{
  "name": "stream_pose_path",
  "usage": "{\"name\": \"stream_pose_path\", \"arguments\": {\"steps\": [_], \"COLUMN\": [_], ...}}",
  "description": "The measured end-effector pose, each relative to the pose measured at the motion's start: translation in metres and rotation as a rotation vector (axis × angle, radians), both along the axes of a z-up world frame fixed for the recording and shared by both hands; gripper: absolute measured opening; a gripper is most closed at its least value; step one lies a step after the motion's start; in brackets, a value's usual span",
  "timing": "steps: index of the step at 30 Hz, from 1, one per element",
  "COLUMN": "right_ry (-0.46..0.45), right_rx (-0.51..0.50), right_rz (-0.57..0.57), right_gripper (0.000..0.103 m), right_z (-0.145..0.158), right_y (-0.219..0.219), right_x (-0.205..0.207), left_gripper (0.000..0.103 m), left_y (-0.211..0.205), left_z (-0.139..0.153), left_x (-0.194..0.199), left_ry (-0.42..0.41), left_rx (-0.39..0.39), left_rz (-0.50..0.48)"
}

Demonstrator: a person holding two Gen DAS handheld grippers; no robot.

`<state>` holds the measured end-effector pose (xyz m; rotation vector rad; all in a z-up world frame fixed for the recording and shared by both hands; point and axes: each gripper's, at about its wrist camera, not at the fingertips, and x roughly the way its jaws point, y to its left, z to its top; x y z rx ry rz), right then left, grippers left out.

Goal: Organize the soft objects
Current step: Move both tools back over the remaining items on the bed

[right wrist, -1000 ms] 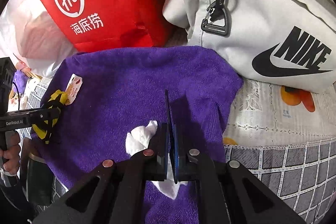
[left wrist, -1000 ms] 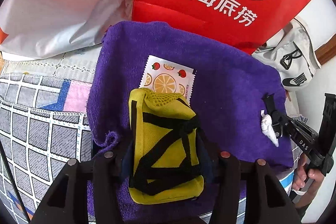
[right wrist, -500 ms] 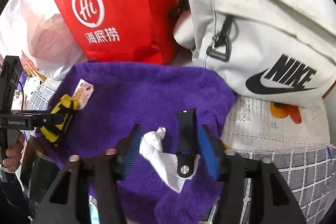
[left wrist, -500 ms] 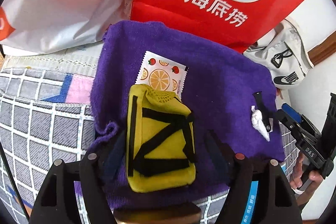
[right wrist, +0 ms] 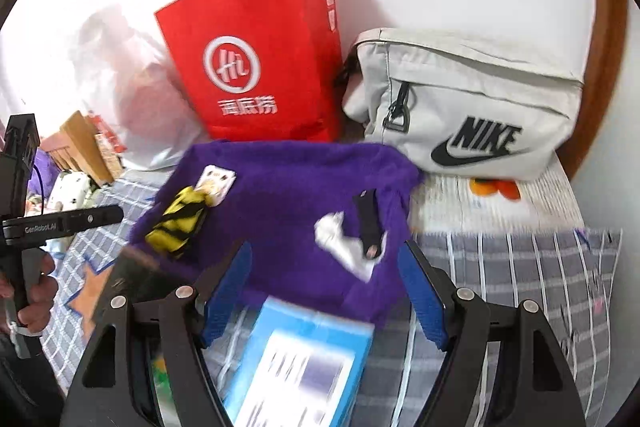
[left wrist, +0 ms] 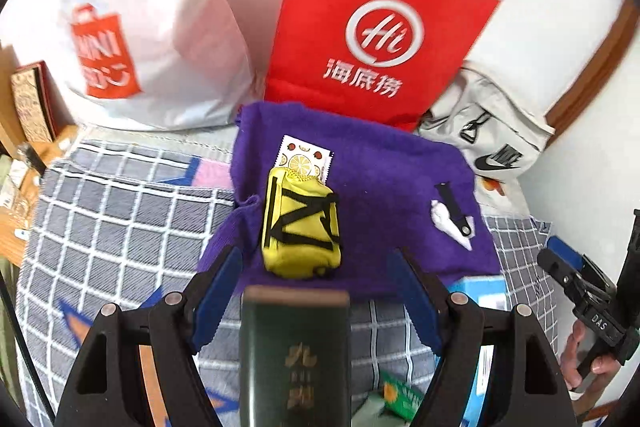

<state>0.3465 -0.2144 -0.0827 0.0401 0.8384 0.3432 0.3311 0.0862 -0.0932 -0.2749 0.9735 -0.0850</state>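
Left gripper (left wrist: pixel 316 291) pitched down, jaws wide and empty, short of the yellow pouch (left wrist: pixel 300 227) on the purple towel (left wrist: pixel 384 179); right gripper (right wrist: pixel 326 291) likewise angled down, jaws opening with nothing between the pads, short of the black strap (right wrist: pixel 368 223) and white tissue (right wrist: pixel 340 243). Towel backs against red bag (left wrist: pixel 372 27) and grey Nike bag (right wrist: pixel 468 103); checked cloth (left wrist: pixel 120 211) lies bare leftward. Dark green box (left wrist: pixel 296 359) and blue box (right wrist: pixel 304 363) are cut off below and blurred.

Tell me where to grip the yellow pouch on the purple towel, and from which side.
Grip the yellow pouch across its two long sides, mid-body, coming from above. It lies flat on the purple towel with its long axis running away from the left gripper, whose open jaws already line up either side. Avoid the far end: it overlaps the fruit-print sachet.
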Motion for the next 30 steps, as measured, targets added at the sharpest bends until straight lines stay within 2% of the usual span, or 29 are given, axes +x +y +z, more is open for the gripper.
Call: {"name": "stream_pose_path", "arguments": {"steps": [3, 8, 14, 21, 23, 30], "right_ry": [0.025, 0.014, 0.04, 0.084, 0.093, 0.133], "right_rx": [0.019, 0.009, 0.003, 0.0, -0.01, -0.094], "right_rz": [0.029, 0.067, 0.103, 0.138, 0.158, 0.206], "right_gripper": [0.075, 0.075, 0.075, 0.076, 0.08, 0.082], "right_z": [0.002, -0.001, -0.02, -0.052, -0.061, -0.096], "right_y": [0.001, 0.006, 0.004, 0.006, 0.009, 0.026], "right_x": [-0.031, -0.087, -0.144, -0.183, -0.193, -0.212], "left_gripper": [0.076, 0.076, 0.076, 0.076, 0.076, 0.076], "left_y": [-0.002, -0.007, -0.017, -0.023, -0.023, -0.026], "left_z": [0.004, 0.003, -0.011, -0.041, -0.047, -0.065], "left_x": [-0.025, -0.072, -0.125, -0.173, -0.183, -0.197], "left_ry": [-0.003, 0.017, 0.03, 0.081, 0.085, 0.13], "left_rx": [-0.006, -0.005, -0.017, -0.026, -0.036, -0.016], "left_rz": [-0.02, -0.026, -0.037, -0.035, -0.033, -0.033]}}
